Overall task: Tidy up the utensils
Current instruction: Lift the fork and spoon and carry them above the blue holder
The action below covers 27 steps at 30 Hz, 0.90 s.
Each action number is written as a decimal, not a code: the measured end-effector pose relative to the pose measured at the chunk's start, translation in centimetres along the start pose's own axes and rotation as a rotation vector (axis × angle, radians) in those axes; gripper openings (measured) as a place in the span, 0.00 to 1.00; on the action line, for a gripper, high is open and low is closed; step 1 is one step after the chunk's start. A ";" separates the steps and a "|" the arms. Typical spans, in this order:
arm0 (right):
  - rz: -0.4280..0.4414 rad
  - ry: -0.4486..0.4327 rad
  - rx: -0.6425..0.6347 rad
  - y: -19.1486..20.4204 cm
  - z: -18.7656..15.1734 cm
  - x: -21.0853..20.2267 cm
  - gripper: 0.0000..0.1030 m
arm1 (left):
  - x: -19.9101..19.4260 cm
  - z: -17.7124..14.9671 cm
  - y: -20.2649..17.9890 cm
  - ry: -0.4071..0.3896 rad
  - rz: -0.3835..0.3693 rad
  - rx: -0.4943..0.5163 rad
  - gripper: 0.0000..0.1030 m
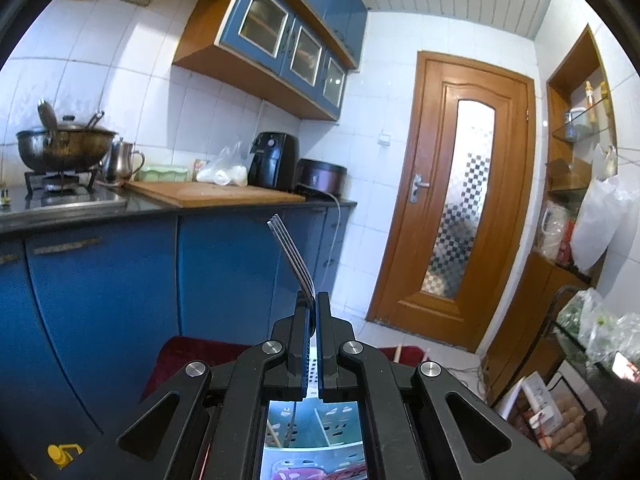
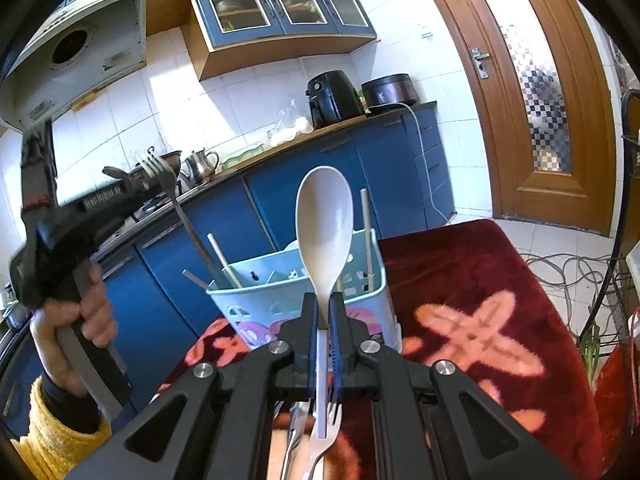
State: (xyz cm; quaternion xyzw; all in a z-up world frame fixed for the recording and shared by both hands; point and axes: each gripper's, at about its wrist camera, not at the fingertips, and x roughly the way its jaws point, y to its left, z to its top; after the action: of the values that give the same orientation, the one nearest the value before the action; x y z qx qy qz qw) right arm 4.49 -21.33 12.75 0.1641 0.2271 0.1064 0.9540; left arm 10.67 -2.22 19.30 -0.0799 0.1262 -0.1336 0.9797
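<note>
My left gripper [image 1: 313, 300] is shut on a metal fork [image 1: 289, 256], tines pointing up and left. In the right wrist view the left gripper [image 2: 150, 184] holds that fork [image 2: 176, 208] with its handle reaching down into a light blue utensil caddy [image 2: 296, 300]. My right gripper [image 2: 323, 300] is shut on a white plastic spoon [image 2: 324, 220], bowl up, just in front of the caddy. Chopsticks [image 2: 366, 232] and another utensil stand in the caddy. A white fork [image 2: 326, 440] and metal utensils lie below my right gripper.
The caddy stands on a table with a red flowered cloth [image 2: 480, 320]. Blue cabinets and a counter [image 1: 224, 196] with a cutting board, wok, kettle and air fryer lie behind. A wooden door [image 1: 456, 200] is at right; cables lie on the floor [image 2: 568, 268].
</note>
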 end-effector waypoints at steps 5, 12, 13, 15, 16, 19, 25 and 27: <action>-0.036 -0.045 -0.010 -0.6 1.6 0.5 0.07 | 2.0 -1.8 0.9 0.060 0.009 -0.026 0.02; -0.092 -0.139 -0.046 -0.5 4.2 2.2 0.07 | 3.6 -3.1 1.8 0.107 0.012 -0.054 0.02; -0.096 -0.147 -0.051 -0.4 4.4 2.5 0.07 | 3.8 -3.2 1.8 0.111 0.012 -0.056 0.02; -0.111 -0.165 -0.065 -0.3 4.8 3.4 0.08 | 4.0 -3.4 1.9 0.117 0.012 -0.058 0.02; -0.115 -0.171 -0.069 -0.2 4.9 3.8 0.07 | 4.2 -3.5 1.9 0.120 0.011 -0.058 0.02; -0.127 -0.189 -0.085 0.0 5.1 5.1 0.07 | 4.4 -3.9 1.9 0.129 0.010 -0.056 0.02; -0.132 -0.212 -0.089 0.2 5.3 6.6 0.08 | 4.7 -4.6 2.3 0.144 0.007 -0.067 0.02; -0.134 -0.216 -0.094 0.2 5.4 7.1 0.08 | 4.9 -4.8 2.4 0.152 0.006 -0.070 0.02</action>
State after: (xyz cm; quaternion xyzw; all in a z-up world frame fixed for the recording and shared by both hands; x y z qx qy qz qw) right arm 13.16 -20.62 14.56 0.1141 0.1282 0.0349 0.9845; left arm 14.50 -1.91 13.14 -0.1032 0.2050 -0.1318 0.9643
